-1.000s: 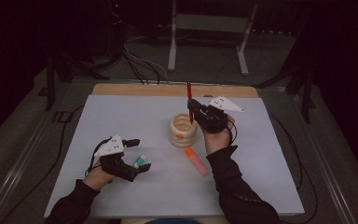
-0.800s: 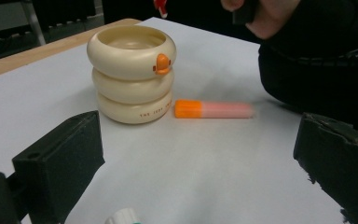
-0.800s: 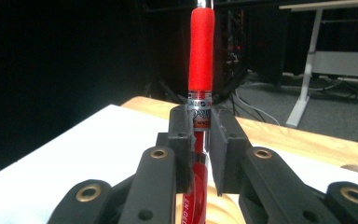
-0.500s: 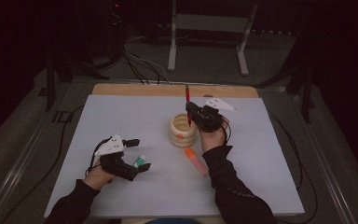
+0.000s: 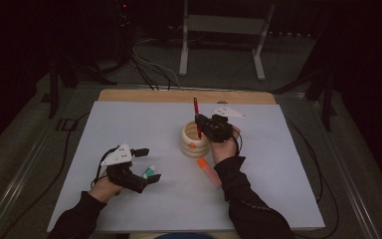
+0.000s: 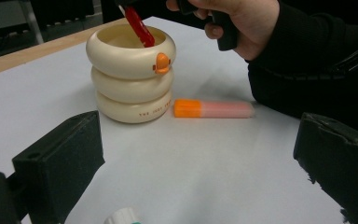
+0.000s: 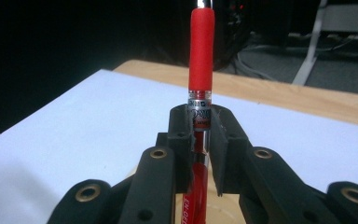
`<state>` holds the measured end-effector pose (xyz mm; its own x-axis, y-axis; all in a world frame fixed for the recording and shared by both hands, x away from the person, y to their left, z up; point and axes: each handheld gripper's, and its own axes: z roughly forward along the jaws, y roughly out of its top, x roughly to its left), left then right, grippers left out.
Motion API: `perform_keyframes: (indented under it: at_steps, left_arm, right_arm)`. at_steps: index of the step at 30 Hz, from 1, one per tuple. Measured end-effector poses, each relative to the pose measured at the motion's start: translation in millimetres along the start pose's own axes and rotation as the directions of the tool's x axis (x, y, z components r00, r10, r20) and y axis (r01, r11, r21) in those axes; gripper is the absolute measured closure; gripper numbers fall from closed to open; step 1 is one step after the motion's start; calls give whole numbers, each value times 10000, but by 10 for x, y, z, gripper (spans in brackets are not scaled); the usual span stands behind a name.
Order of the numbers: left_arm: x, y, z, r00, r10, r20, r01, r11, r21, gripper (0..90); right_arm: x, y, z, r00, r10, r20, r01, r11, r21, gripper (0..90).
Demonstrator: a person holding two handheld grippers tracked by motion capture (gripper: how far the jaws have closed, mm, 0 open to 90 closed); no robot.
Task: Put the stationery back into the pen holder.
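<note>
While the red pen stood upright at the centre of the high view, its lower end inside the cream ringed holder, the right tongs were clenched on its barrel just under the rubber sleeve. It looked light, stiff and slick, so a hold near the sleeve seemed safest against slipping. An orange marker lay just beside the holder on the table. At lower left, the left tongs rested released, a green-and-white cap between them.

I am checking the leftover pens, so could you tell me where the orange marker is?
In the high view, the orange marker lies flat on the white table sheet, just right of the cream holder.
</note>
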<state>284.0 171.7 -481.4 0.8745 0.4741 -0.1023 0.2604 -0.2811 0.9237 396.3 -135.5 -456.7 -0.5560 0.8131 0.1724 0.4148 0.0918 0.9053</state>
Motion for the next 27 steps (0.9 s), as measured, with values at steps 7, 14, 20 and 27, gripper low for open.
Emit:
perform_keyframes:
  at_steps: [7,14,20,27]
  left_arm:
    - [-1,-2,4,10000,8,10,-8,10000,13,20]
    - [0,-4,6,10000,-28,1,28,10000,26,20]
    - [2,-5,8,10000,-38,14,38,10000,62,20]
    - [-1,-3,9,10000,-19,32,18,10000,91,20]
  right_arm:
    - [-16,-55,52,9999,138,-25,-136,9985,538,789]
    - [-15,-84,102,9998,179,38,-182,9934,1133,785]
    - [21,-86,126,9999,-23,122,3,9876,1568,781]
    - [58,-60,87,9991,-239,359,183,9886,1496,641]
